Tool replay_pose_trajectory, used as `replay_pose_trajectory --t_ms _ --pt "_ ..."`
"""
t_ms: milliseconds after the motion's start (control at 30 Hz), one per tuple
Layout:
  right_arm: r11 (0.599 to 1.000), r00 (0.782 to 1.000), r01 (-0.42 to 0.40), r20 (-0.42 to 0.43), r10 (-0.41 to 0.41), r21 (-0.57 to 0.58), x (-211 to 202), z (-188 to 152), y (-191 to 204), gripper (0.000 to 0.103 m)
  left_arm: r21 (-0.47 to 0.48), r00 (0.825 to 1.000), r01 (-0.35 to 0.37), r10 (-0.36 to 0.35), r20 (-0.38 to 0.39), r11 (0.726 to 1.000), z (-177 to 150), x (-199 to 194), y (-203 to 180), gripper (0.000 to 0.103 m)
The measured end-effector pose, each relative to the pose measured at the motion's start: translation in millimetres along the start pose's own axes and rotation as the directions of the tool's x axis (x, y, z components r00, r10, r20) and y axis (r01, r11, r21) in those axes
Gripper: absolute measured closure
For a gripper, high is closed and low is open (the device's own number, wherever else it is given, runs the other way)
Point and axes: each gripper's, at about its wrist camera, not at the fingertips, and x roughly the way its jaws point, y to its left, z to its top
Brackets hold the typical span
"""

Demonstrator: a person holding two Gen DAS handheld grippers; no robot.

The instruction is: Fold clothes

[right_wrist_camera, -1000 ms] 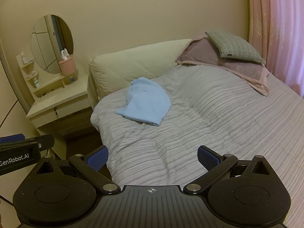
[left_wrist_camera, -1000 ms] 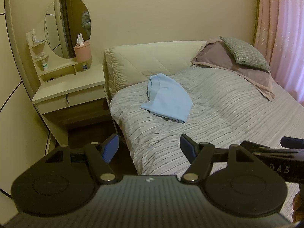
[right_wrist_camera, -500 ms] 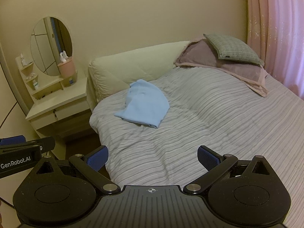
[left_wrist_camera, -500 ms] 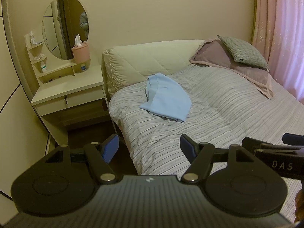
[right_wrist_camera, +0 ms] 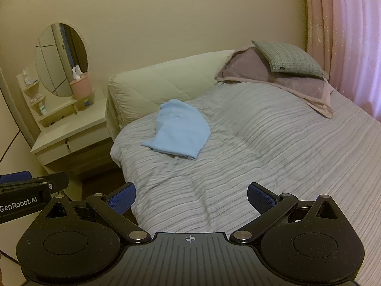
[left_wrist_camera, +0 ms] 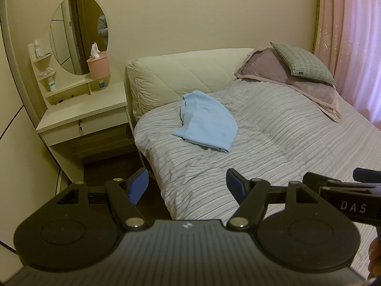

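A light blue garment (left_wrist_camera: 207,124) (right_wrist_camera: 178,131) lies bunched and partly folded on the striped grey bedspread (left_wrist_camera: 273,143) (right_wrist_camera: 273,147), near the head end on the left. My left gripper (left_wrist_camera: 187,186) hangs open over the bed's near left corner, well short of the garment, with nothing between its blue pads. My right gripper (right_wrist_camera: 190,197) is open too, empty, above the near part of the bedspread. Each gripper shows at the edge of the other's view.
A cream padded headboard (left_wrist_camera: 181,76) backs the bed. Two pillows (left_wrist_camera: 297,71) are stacked at the far right by a pink curtain (left_wrist_camera: 352,47). A white dressing table (left_wrist_camera: 81,116) with oval mirror and pink tissue box (left_wrist_camera: 98,66) stands left of the bed.
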Motion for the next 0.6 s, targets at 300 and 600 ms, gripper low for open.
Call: replay_pose_trajectory --t_ms 300,600 --pt "1.0 1.0 -0.001 0.0 0.001 0.011 0.2 1.1 -2.5 0.001 0.005 1.0 -0.004 0.004 -0.006 1.0 0.0 1.8 -3.7 0.034" --pt "1.0 1.0 -0.002 0.004 0.002 0.026 0.0 0.1 -7.1 0.001 0.014 1.0 -0.005 0.005 -0.007 1.0 2.3 3.9 -6.2 0.034"
